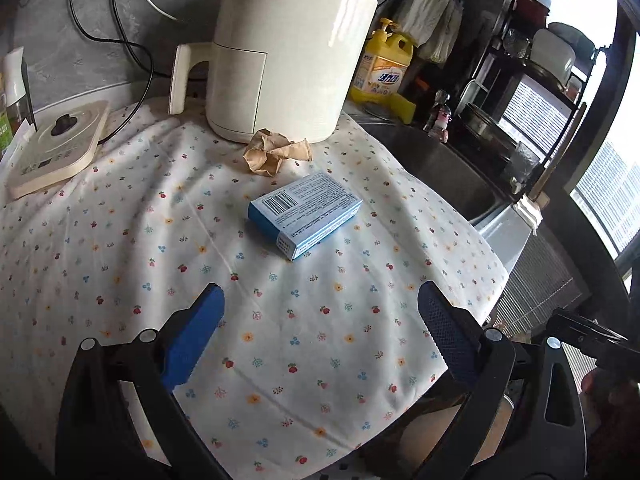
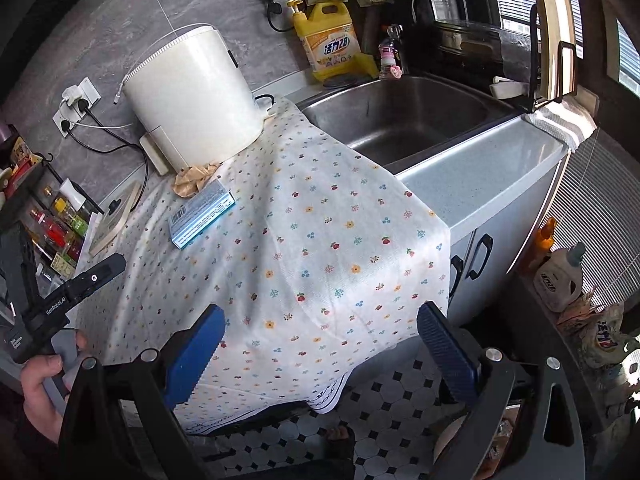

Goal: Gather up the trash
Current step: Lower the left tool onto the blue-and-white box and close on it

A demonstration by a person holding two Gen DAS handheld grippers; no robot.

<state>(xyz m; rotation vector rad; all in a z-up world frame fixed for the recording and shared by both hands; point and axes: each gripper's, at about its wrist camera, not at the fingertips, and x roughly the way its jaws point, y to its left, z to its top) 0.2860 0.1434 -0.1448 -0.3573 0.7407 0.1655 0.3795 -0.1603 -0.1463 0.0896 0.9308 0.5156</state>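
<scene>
From the left wrist, the left gripper [image 1: 320, 312] hangs above the near part of the desk [image 1: 100, 240], which is draped in a white cloth printed with small flowers. Its blue-padded jaws stand wide apart with nothing between them. The landmark here is the tall cream cylindrical appliance [image 1: 288, 48] at the back of the cloth. A crumpled wad of brown paper [image 1: 272, 152] lies touching the appliance's base, and a flat blue-and-white cardboard box with a barcode [image 1: 305, 214] lies just in front of that wad, nearer the gripper. Both look like the trash to collect, and the gripper's spread and line suggest it is set up for the box first.

From the right wrist, the right gripper [image 2: 320, 332] sits back over the cloth's hanging front edge, jaws equally wide and empty, well apart from the cream appliance [image 2: 196, 96]. The box [image 2: 202, 214] and paper wad [image 2: 194, 178] lie in front of the appliance. A hand [image 2: 44, 384] grips the other tool's handle.
</scene>
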